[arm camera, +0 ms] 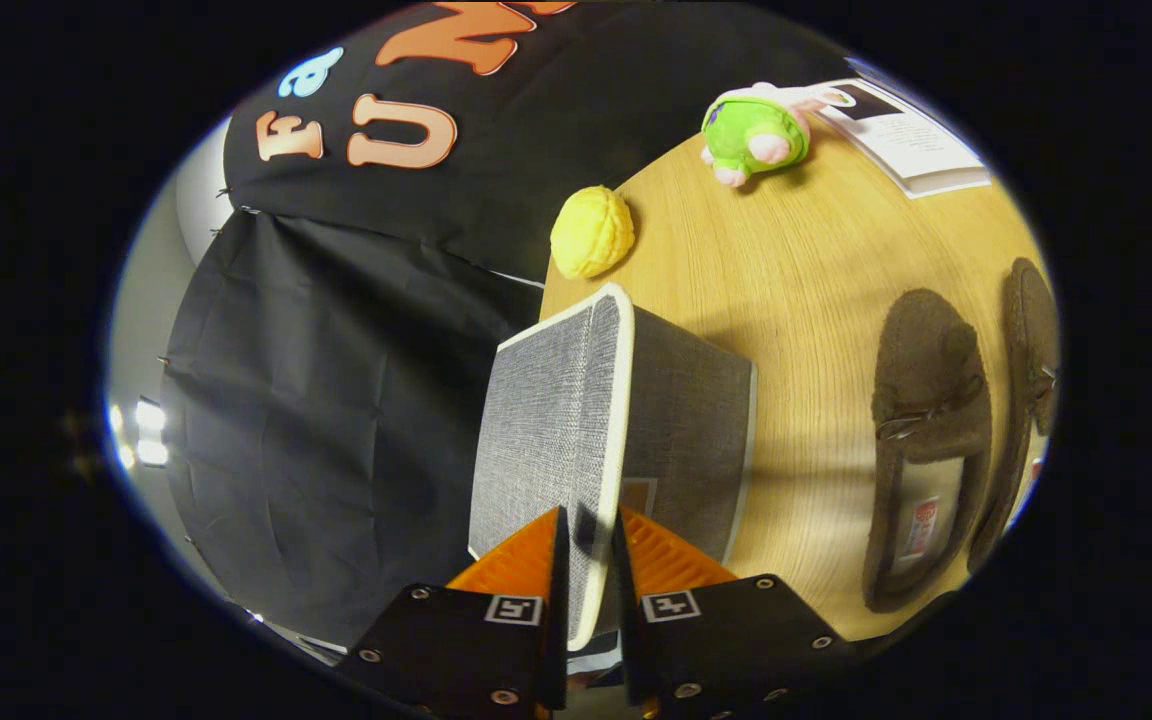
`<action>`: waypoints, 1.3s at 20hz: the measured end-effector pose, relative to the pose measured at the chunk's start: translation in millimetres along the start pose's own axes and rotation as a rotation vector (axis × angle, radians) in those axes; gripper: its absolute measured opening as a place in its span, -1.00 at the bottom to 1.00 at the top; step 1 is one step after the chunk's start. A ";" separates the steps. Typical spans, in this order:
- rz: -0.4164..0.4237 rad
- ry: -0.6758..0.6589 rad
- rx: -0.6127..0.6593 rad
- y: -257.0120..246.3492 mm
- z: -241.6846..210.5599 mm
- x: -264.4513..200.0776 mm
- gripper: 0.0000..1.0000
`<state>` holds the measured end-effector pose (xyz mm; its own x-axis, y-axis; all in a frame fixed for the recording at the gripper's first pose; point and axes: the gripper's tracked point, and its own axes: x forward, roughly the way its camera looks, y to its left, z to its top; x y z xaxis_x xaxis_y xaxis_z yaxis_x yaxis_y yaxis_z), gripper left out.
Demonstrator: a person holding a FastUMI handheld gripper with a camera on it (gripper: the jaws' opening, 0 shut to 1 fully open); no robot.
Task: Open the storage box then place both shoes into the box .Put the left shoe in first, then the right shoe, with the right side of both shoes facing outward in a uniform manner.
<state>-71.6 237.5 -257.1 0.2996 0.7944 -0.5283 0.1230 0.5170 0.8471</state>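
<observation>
My gripper (591, 545) is closed on the white-trimmed edge of the grey storage box's lid (556, 420), holding it raised off the box (691, 420), so opening is underway, while both brown shoes (926, 440) lie unpacked on the table (796, 260) beside it.

A light wood-grain table (796, 270) carries everything here: a grey fabric storage box (686, 420) stands on it just ahead of the jaws, which are closed on the white-edged rim of its raised lid (561, 420). Beyond the box, near the table's edge, lies a yellow knobbly ball (591, 232), and farther off a green and pink plush toy (758, 130) sits just beside a white booklet (901, 135). To the side of the box, well apart from it, two brown slippers (926, 440) lie side by side, close together.
</observation>
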 end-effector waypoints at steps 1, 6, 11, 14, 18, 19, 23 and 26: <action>0.018 0.000 -0.001 5.9 1.6 -1.5 -0.63; 0.028 -0.026 -0.015 40.1 17.1 -11.6 -0.88; 0.179 -0.089 -0.082 127.1 43.4 -22.3 -0.87; 0.209 -0.110 -0.102 159.8 61.7 -8.6 -0.85; 0.238 -0.076 -0.116 196.4 53.1 28.4 -0.82; 0.236 -0.064 -0.138 204.6 49.8 39.2 -0.81; 0.219 -0.019 -0.157 221.4 27.8 79.0 -0.76; 0.136 0.005 -0.173 208.4 14.5 94.2 -0.32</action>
<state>-4.0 415.4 -129.6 0.2979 0.8619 -0.4104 -0.0827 0.4516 0.8884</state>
